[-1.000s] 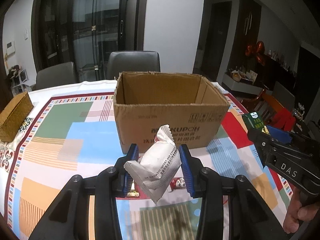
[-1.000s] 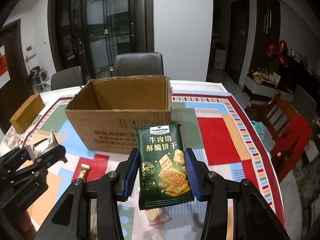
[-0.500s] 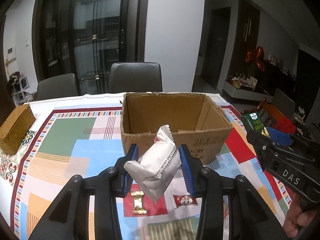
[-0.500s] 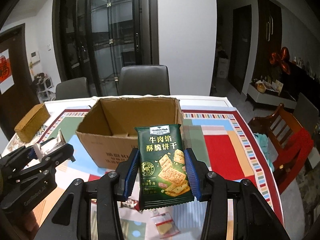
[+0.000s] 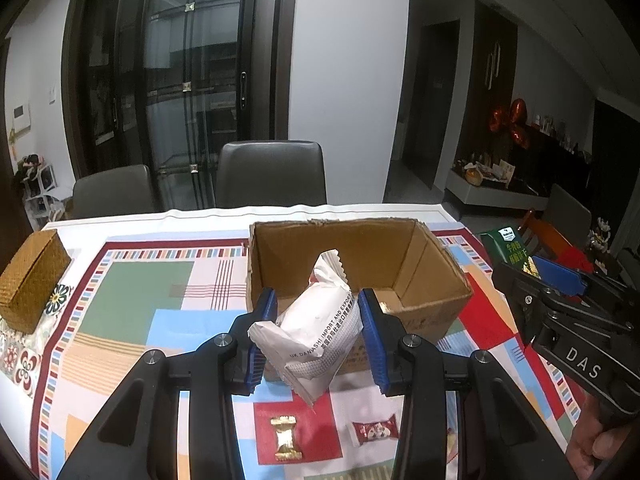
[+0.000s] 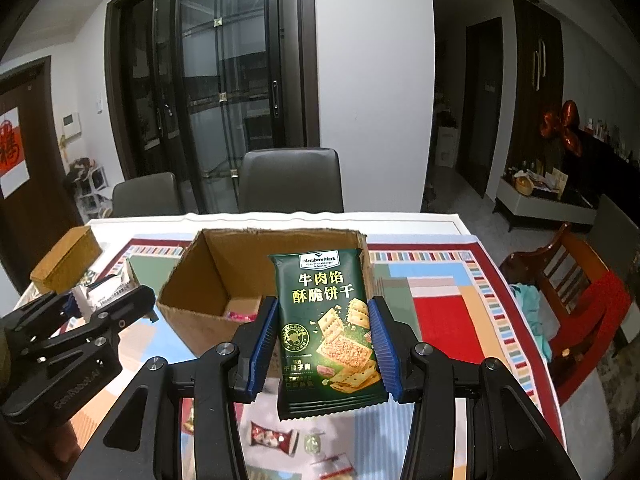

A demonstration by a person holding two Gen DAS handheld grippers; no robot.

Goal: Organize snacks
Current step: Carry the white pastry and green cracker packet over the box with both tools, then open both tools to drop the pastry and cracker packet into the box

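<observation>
We hold two grippers over the counter [image 5: 132,292], which has a bright cloth with many colored squares.

Our left gripper [image 5: 318,334] squeezes a white snack pack [image 5: 316,332] between its blue pads [image 5: 266,320]. The pack is up in the air, tilted, just in front of the near wall of the cardboard box [image 5: 420,272].

Our right gripper [image 6: 328,342] squeezes a green cracker pack [image 6: 326,328]. This pack stands upright in the air, in front of the near right corner of the box [image 6: 200,280].

The box is open on top and sits near the middle of the counter, closer to the far edge. Something pink [image 6: 240,315] lies on the box floor, but we cannot tell what it is.

On the counter near us, on a red square, lie a small gold candy [image 5: 285,438] and a small red candy [image 5: 374,432]. They are near each other but not touching. A few more small snacks lie by the near edge in the right view, too blurry to name.

A woven brown box [image 5: 30,280] sits at the left edge of the counter, well apart from the cardboard box. Two gray chairs [image 5: 272,174] stand behind the far edge.
</observation>
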